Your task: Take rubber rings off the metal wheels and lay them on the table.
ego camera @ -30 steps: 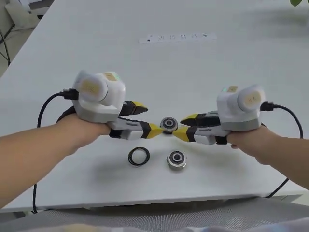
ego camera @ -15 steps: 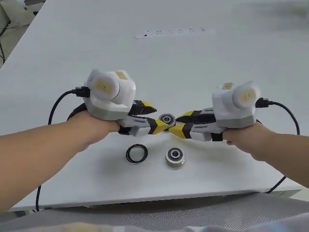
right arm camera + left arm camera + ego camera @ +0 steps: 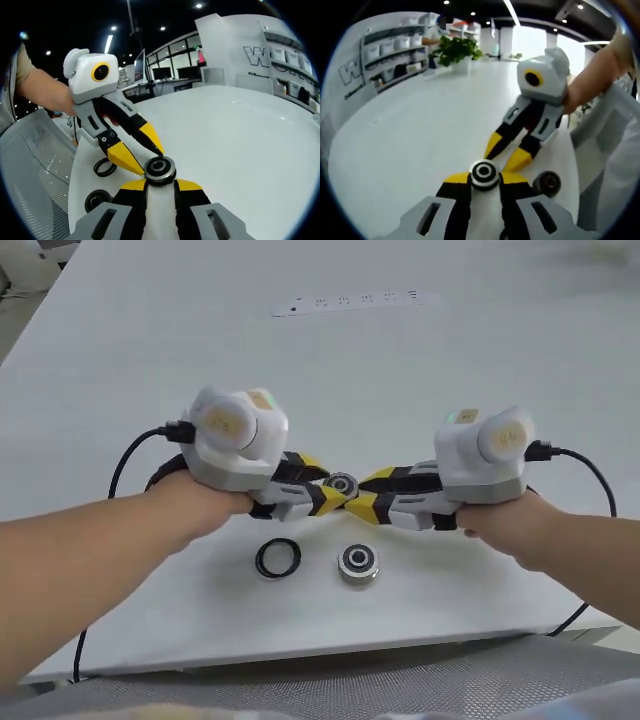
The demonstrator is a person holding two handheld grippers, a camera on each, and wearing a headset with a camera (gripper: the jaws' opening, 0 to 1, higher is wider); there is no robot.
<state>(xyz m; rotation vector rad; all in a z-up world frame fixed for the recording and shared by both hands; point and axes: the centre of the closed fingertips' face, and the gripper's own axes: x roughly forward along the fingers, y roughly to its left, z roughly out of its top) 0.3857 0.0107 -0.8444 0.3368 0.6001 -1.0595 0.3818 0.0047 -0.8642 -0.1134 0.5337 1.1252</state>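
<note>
Small round black-rimmed metal wheel (image 3: 341, 483), axle hole facing up, sits above the white table (image 3: 450, 360); left gripper (image 3: 327, 483) clamps it, right gripper (image 3: 363, 492) touches it, grip unclear

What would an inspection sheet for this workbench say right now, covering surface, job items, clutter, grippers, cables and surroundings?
Surface: white table, smooth, no spills seen.
Job's things: small metal wheel with a dark rim held above the table; second metal wheel lying flat near the front edge; black rubber ring lying loose beside it, not touching.
Clutter: white power strip at the far side.
Grippers: left gripper and right gripper meet tip to tip, and both appear closed on the held wheel.
Cables: one black cable from the left gripper, another black cable from the right.
Surroundings: green potted plant and white shelves beyond the table.
</note>
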